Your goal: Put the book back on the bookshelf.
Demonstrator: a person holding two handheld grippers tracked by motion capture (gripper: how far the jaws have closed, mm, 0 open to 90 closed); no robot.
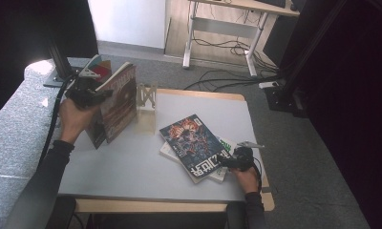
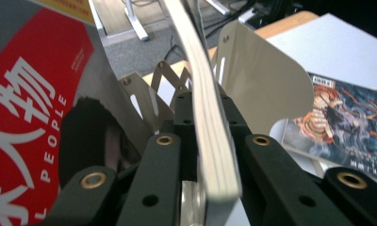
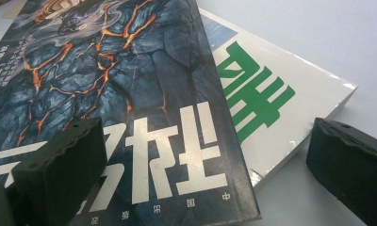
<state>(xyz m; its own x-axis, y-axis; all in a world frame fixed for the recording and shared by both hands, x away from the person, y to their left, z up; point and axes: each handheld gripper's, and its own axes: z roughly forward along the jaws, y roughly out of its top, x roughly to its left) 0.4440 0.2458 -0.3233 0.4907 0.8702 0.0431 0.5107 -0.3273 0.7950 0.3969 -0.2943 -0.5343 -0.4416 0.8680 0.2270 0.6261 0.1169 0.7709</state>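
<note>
pinching an upright magazine (image 2: 210, 117): left gripper (image 1: 86, 93), far left; right gripper (image 1: 237, 160) spread astride the dark book's (image 3: 106, 84) near corner.

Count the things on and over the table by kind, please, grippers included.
Magazines held upright in left gripper: 2
Magazines lying flat: 2, dark one on white one
Bookends: 1
Grippers: 2, right gripper
Total: 7

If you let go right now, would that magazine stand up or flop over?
Probably flop. The magazine is thin and already bends between the left gripper jaws. It may stay up only if leaned on the bookend, and its glossy cover could slide.
</note>
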